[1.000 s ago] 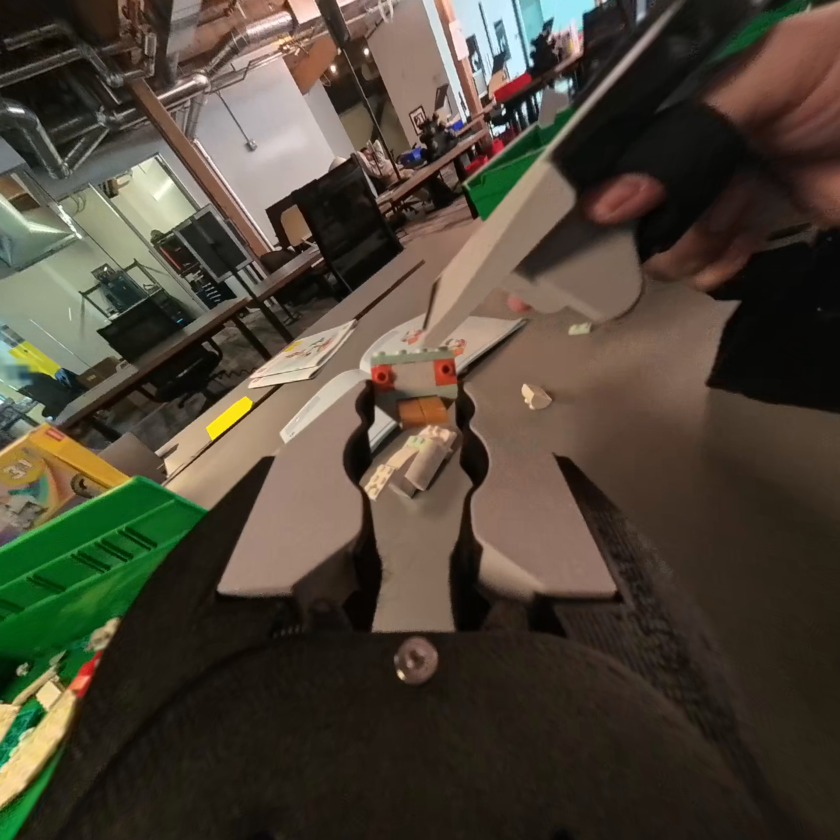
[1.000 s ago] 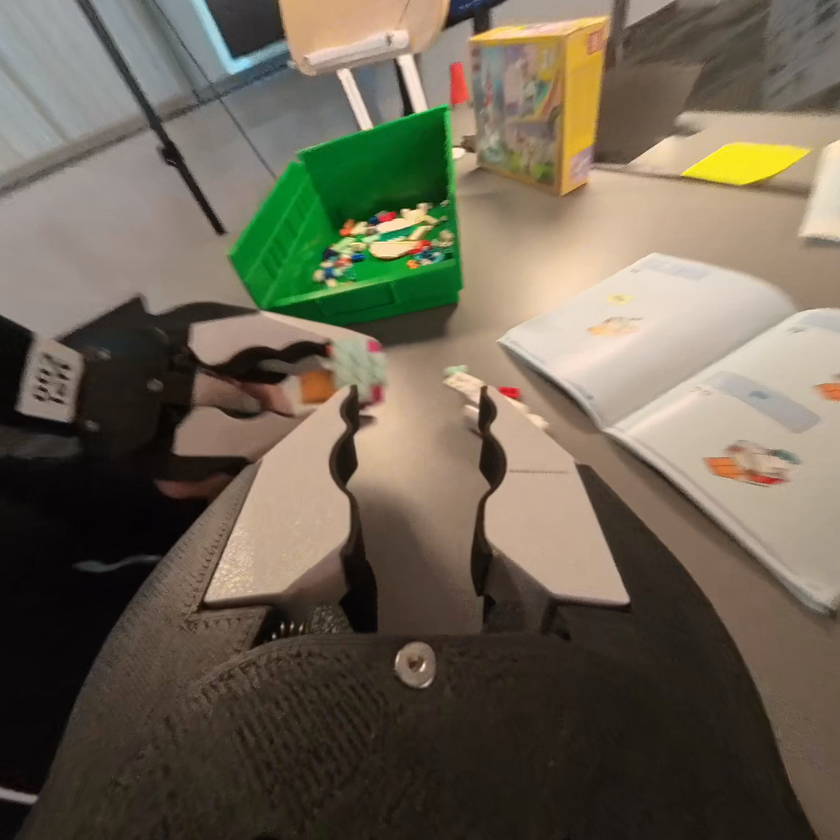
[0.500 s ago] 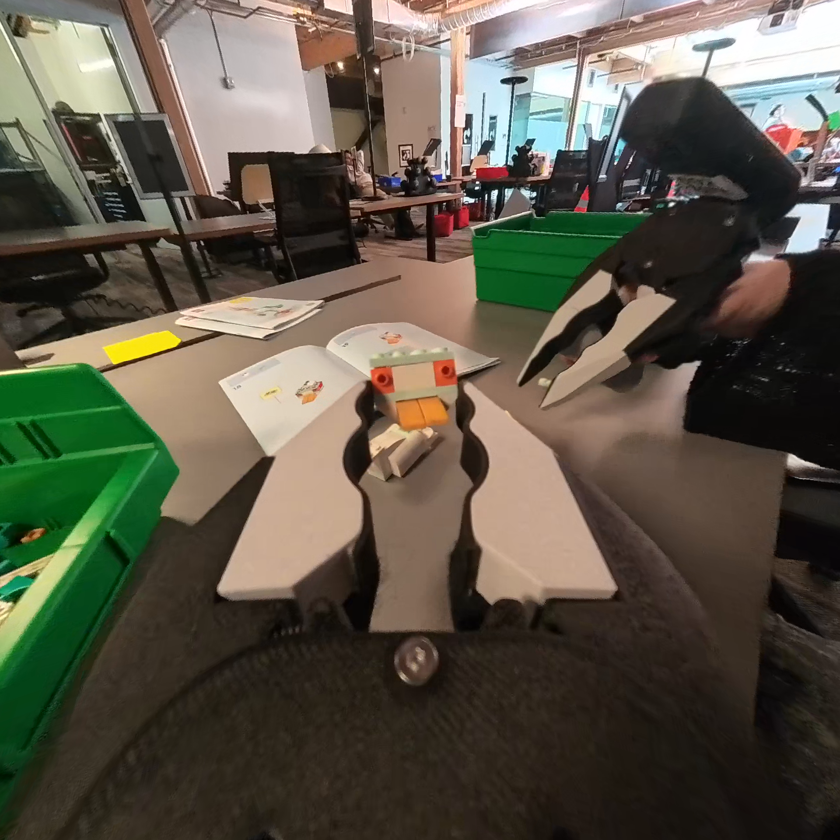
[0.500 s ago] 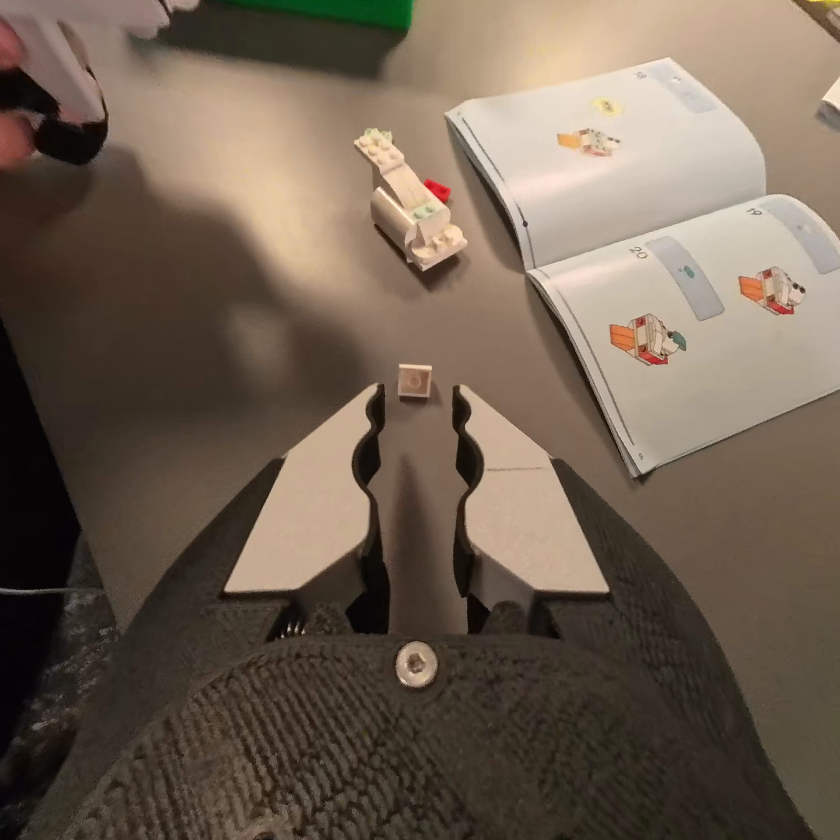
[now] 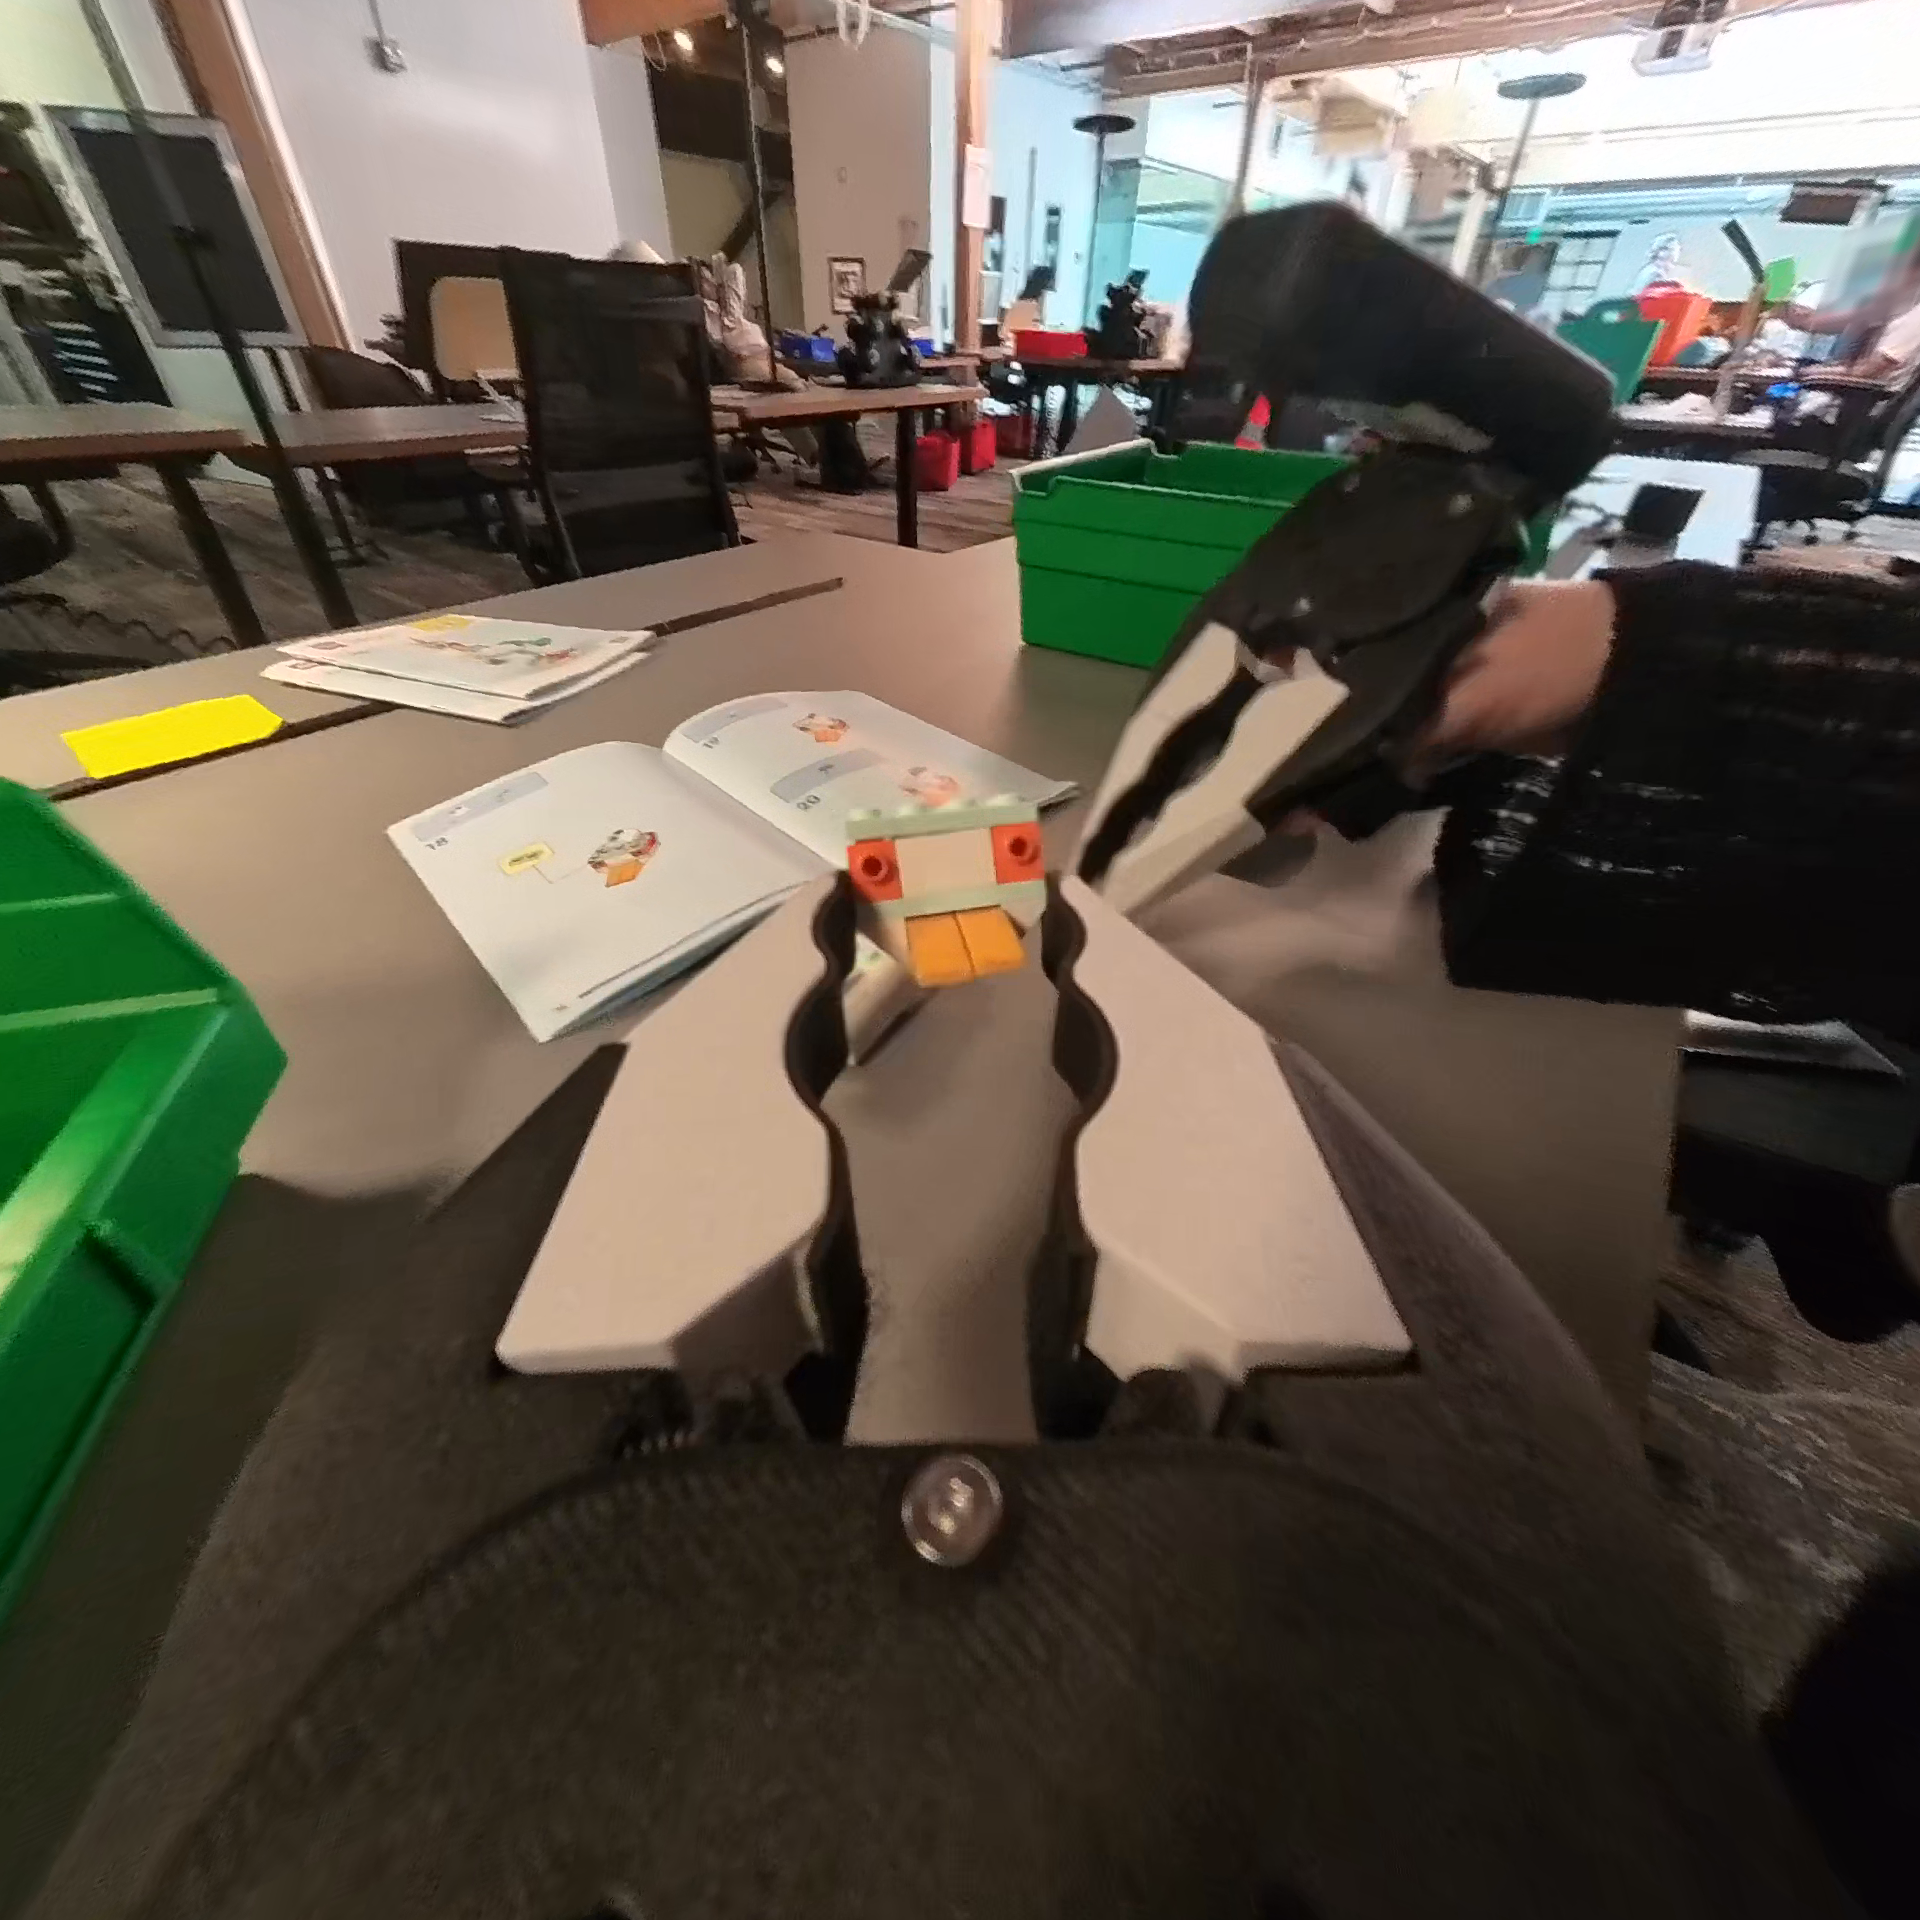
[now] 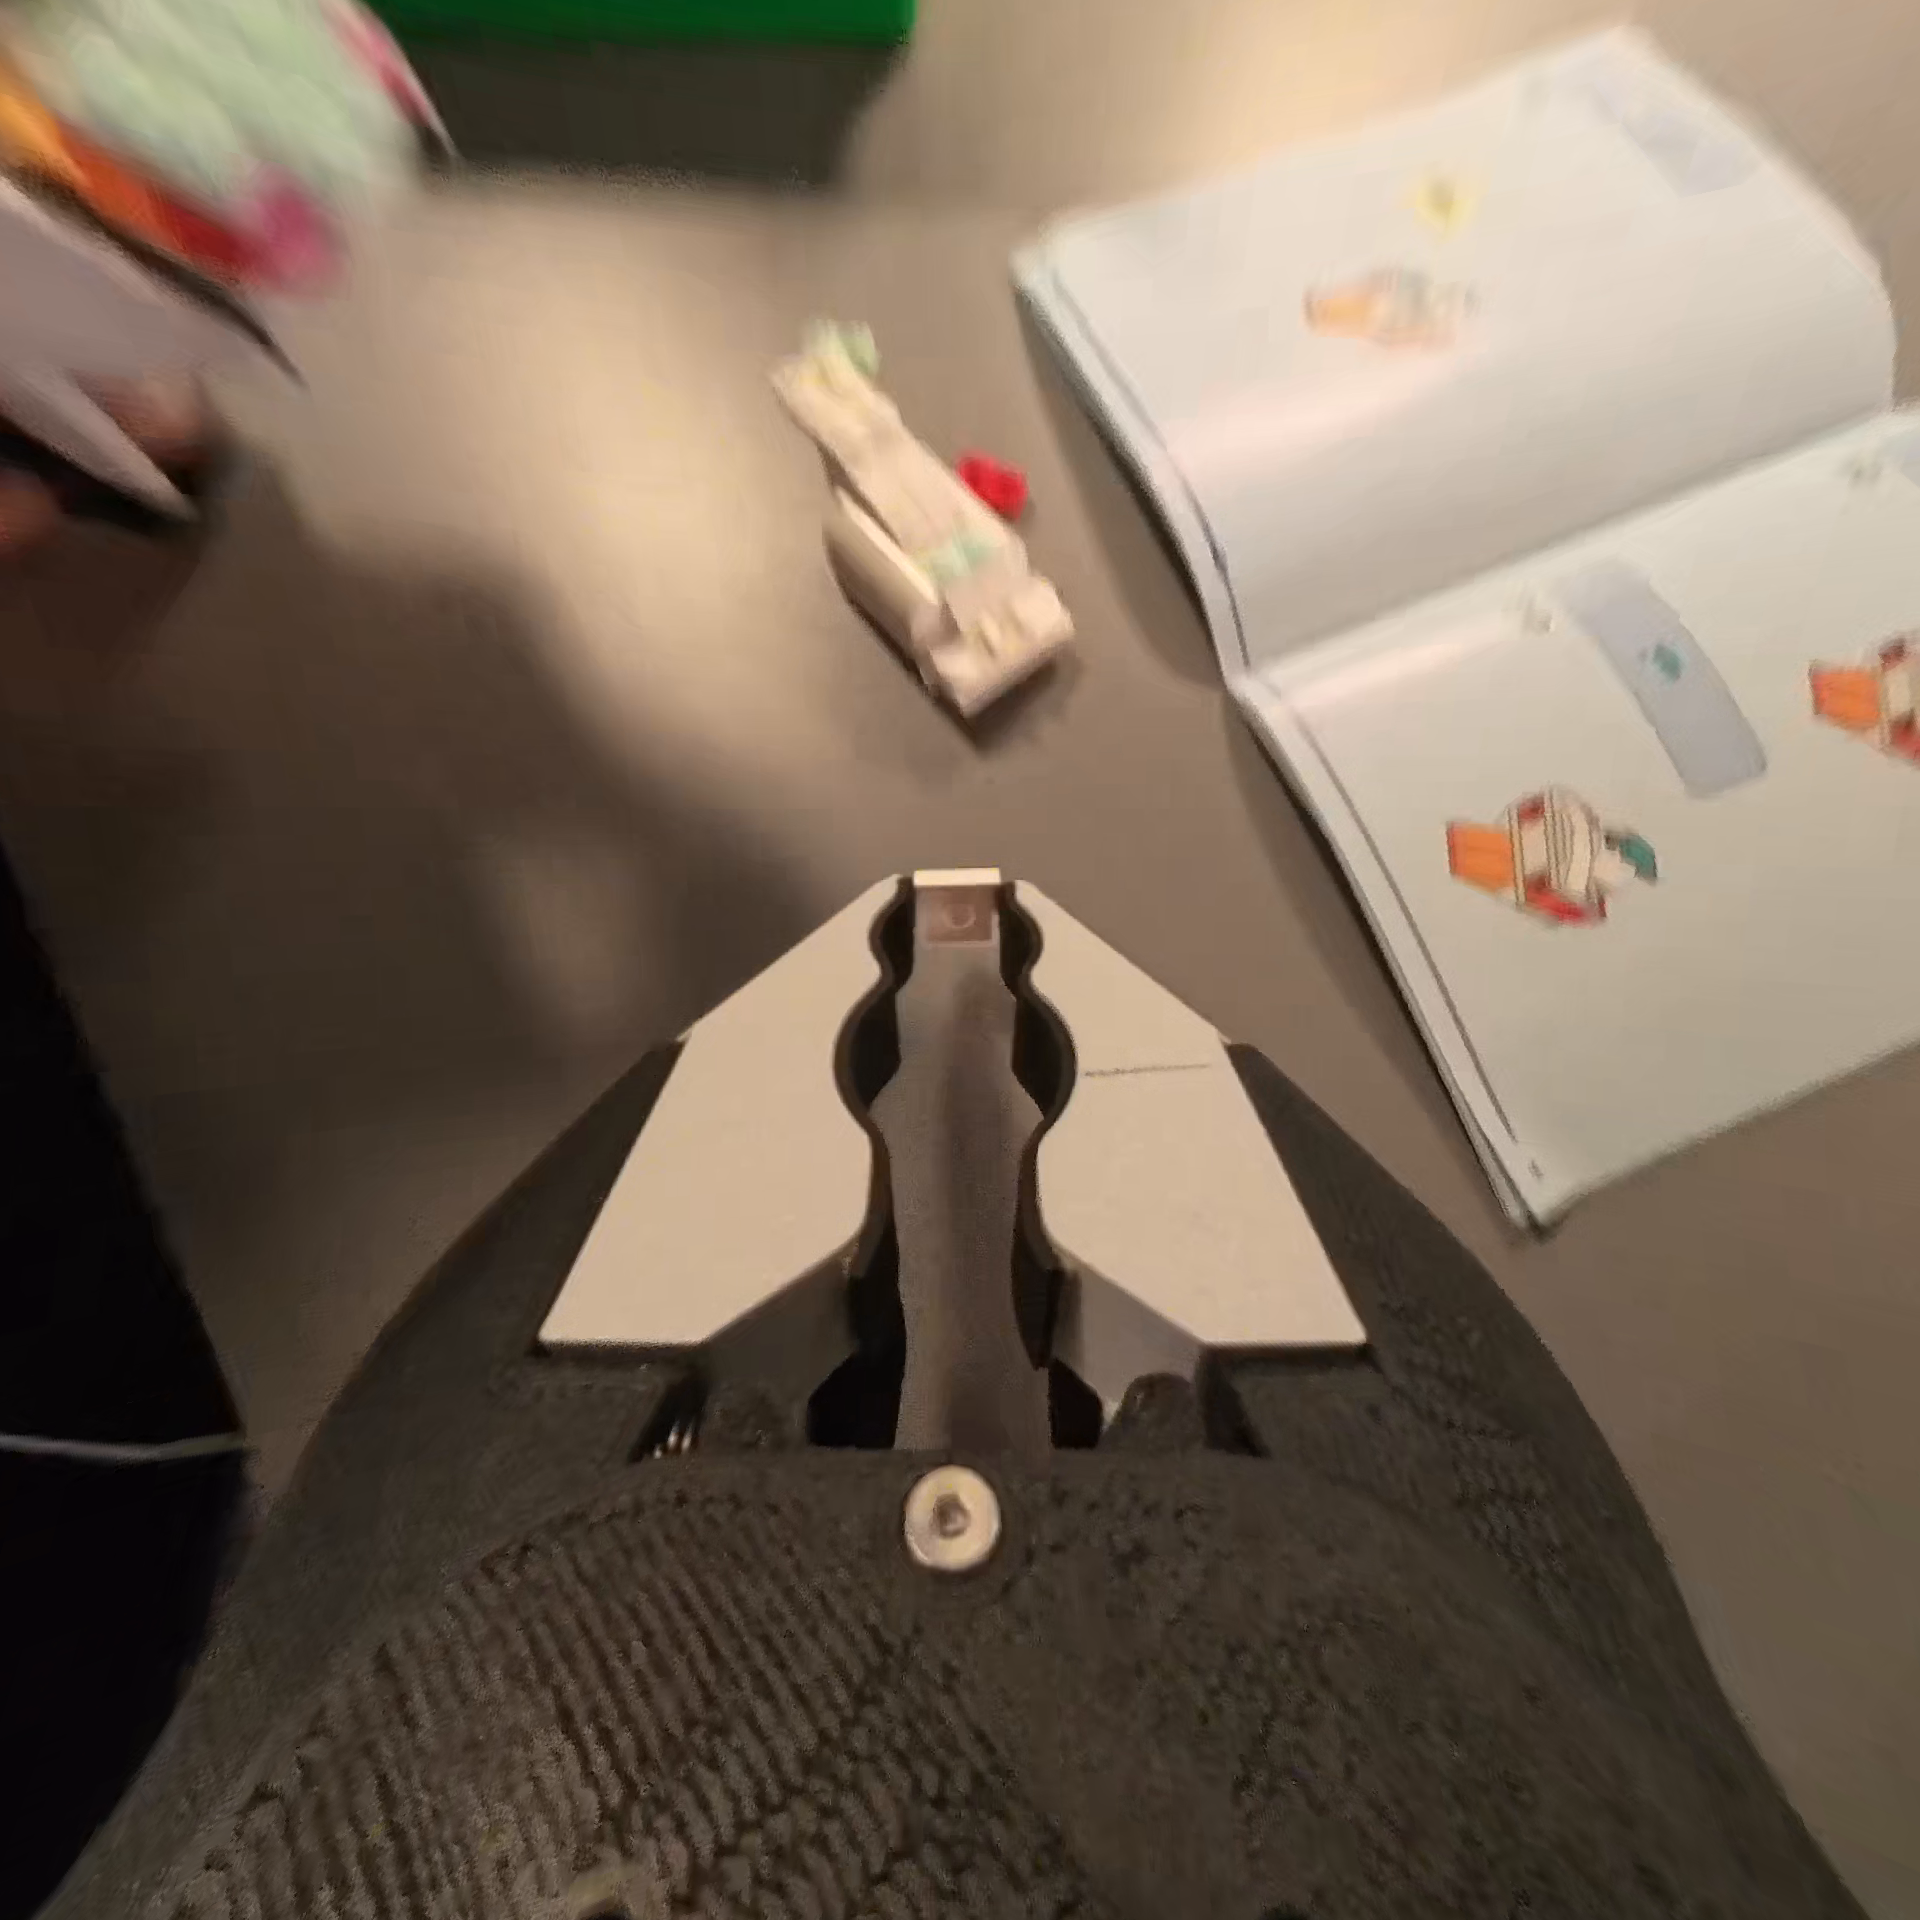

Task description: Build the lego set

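Note:
My left gripper is shut on a small lego build of pale green and tan bricks with two red studs and an orange beak, held above the table. My right gripper is closed around a small white square tile at its fingertips, low over the grey table. In the left wrist view the right gripper points down just right of the build. A white lego sub-build lies on the table ahead, with a red piece beside it.
An open instruction booklet lies right of the white sub-build; it also shows in the left wrist view. A green bin stands at the left and another at the back. Closed booklets and a yellow note lie farther back. Tip to tip, the grippers are about 12 cm apart. The red piece is about 10 cm from my right fingertips.
My right gripper has swung down to the white tile on the table and closed around it. My left gripper has kept hold of the build and levelled out.

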`<action>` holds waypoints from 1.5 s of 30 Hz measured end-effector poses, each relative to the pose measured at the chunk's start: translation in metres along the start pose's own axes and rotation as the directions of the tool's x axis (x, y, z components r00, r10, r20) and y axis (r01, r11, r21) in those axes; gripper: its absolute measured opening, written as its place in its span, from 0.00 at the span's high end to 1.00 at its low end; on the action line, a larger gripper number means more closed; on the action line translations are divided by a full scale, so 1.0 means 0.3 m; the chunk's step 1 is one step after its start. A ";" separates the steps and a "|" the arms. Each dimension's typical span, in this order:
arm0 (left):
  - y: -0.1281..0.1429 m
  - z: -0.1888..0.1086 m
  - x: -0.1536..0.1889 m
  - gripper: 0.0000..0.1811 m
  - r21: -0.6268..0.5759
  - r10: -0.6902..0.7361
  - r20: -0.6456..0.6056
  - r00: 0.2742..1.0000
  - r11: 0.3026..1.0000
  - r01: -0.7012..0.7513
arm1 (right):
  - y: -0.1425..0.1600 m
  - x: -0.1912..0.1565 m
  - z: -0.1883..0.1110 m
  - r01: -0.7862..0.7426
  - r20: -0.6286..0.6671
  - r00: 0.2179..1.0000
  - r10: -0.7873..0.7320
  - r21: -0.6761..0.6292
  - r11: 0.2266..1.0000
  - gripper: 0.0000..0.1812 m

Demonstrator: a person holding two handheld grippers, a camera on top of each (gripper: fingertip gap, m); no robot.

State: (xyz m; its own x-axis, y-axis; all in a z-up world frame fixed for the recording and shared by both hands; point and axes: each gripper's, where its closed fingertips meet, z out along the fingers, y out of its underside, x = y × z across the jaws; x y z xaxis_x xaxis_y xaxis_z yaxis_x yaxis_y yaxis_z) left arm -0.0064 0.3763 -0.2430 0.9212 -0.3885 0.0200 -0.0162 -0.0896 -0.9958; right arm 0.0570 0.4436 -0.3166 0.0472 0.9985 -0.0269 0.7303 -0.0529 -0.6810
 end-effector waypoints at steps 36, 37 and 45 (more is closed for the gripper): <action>-0.188 -0.129 0.194 0.81 0.223 -0.171 -0.628 0.759 0.895 0.387 | -0.159 -0.173 -0.090 0.118 0.183 0.960 -0.211 0.420 0.900 0.92; -0.186 -0.128 0.195 0.81 0.221 -0.171 -0.627 0.760 0.896 0.384 | -0.114 -0.164 -0.064 0.146 0.184 0.958 -0.222 0.353 0.924 0.92; -0.174 -0.116 0.189 0.81 0.210 -0.175 -0.604 0.778 0.906 0.367 | 0.062 -0.126 0.009 0.252 0.254 0.928 -0.273 0.113 0.961 0.92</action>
State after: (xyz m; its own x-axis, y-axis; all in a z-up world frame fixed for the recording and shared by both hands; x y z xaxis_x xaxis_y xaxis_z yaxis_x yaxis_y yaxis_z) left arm 0.0330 0.3271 -0.1869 0.4847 -0.8402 0.2433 0.4050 -0.0309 -0.9138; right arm 0.0669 0.4048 -0.3303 -0.3286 0.9441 -0.0252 0.6367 0.2018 -0.7443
